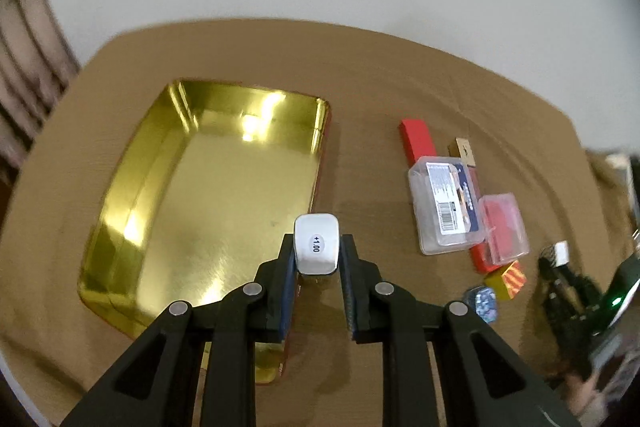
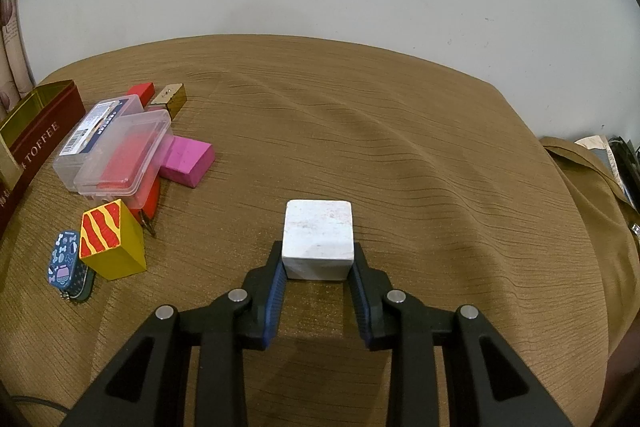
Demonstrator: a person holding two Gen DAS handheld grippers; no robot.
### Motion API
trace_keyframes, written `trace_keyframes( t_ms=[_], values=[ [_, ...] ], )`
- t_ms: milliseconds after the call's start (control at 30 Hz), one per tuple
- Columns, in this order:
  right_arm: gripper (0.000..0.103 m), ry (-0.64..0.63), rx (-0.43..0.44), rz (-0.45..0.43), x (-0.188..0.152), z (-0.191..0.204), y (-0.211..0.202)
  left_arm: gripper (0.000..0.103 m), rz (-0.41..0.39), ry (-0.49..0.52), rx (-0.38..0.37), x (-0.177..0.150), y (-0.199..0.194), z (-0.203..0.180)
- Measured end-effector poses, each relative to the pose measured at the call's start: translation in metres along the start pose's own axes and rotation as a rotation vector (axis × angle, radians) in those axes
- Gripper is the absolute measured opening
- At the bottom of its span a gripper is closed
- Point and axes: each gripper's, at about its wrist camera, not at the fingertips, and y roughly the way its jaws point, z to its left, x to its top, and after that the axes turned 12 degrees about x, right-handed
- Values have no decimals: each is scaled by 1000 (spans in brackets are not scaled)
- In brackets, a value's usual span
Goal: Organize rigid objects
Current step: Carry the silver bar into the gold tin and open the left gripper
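My left tool (image 1: 317, 259) is clenched on a small silver case (image 1: 316, 249) marked "+1.00", held above the near right edge of the gold tin (image 1: 120, 195). The tin lies open on the brown-clothed tabletop (image 1: 368, 87); its inside shows only reflections.

My right tool (image 2: 318, 269) is grasping a white cube (image 2: 319, 239), well to the right of the tin, whose red "TOFFEE" side (image 2: 36, 143) shows in the right wrist view.

Between tin and cube sits the unsorted cluster:
- labelled clear box (image 1: 444, 203), nearest the tin
- second clear box (image 1: 504, 227) with red contents, touching the first on the side away from the tin
- long red block (image 1: 416, 139) under both
- pink block (image 2: 188, 159) beyond them
- small gold-brown block (image 2: 172, 97), far end
- yellow block with red stripes (image 2: 110, 239), near end
- blue patterned tag (image 2: 66, 263) just beside it
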Motion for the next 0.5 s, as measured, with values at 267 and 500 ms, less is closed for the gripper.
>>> trace_keyframes(
  t_ms=[267,500],
  values=[
    [31,-5,-4,0,-1,0,0,17,-17,-38,-63,2,-12,14],
    [31,-5,-4,0,-1,0,0,17,-55,-73,-79,14,-27,29]
  ],
)
